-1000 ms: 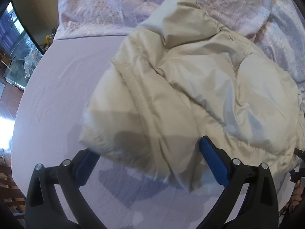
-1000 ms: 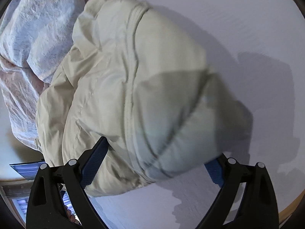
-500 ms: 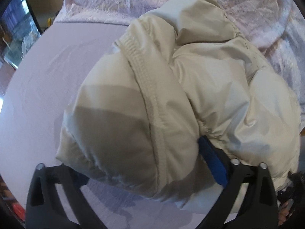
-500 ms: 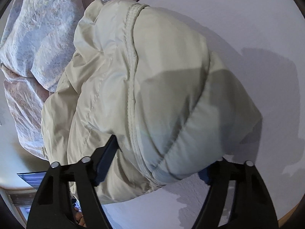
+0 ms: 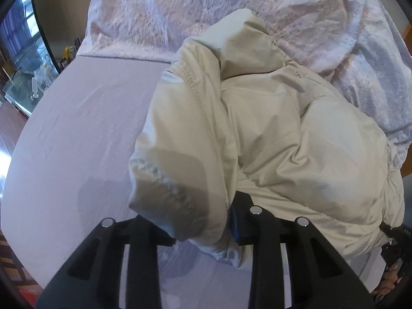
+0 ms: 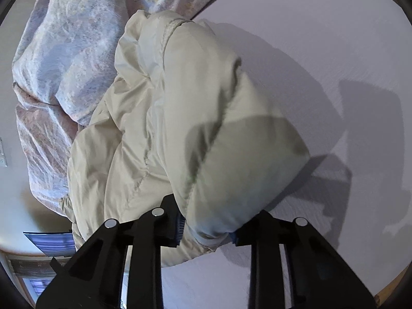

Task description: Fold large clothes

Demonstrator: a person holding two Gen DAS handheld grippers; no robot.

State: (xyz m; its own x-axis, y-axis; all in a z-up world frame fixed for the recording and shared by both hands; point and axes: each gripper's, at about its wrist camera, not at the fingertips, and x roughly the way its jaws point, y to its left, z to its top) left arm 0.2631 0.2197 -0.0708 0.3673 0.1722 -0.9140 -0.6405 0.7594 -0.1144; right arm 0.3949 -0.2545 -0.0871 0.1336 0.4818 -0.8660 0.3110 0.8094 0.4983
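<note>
A puffy cream jacket (image 5: 270, 128) lies bunched on a lilac bed sheet (image 5: 77, 128). My left gripper (image 5: 195, 229) is shut on the jacket's near folded edge, with thick fabric bulging between its black fingers. The same jacket shows in the right wrist view (image 6: 180, 128), where my right gripper (image 6: 206, 231) is shut on another rounded part of its near edge. Both fingertip pairs are mostly hidden by the fabric.
A crumpled pale floral duvet (image 5: 257, 13) lies behind the jacket and also shows in the right wrist view (image 6: 64, 64). Bare sheet (image 6: 334, 51) spreads to the right. A window and wooden floor (image 5: 15, 51) are beyond the bed's left edge.
Both grippers moved in onto the jacket's near edge and closed from wide open to gripping the fabric. The gripped edge is bunched up between the fingers.
</note>
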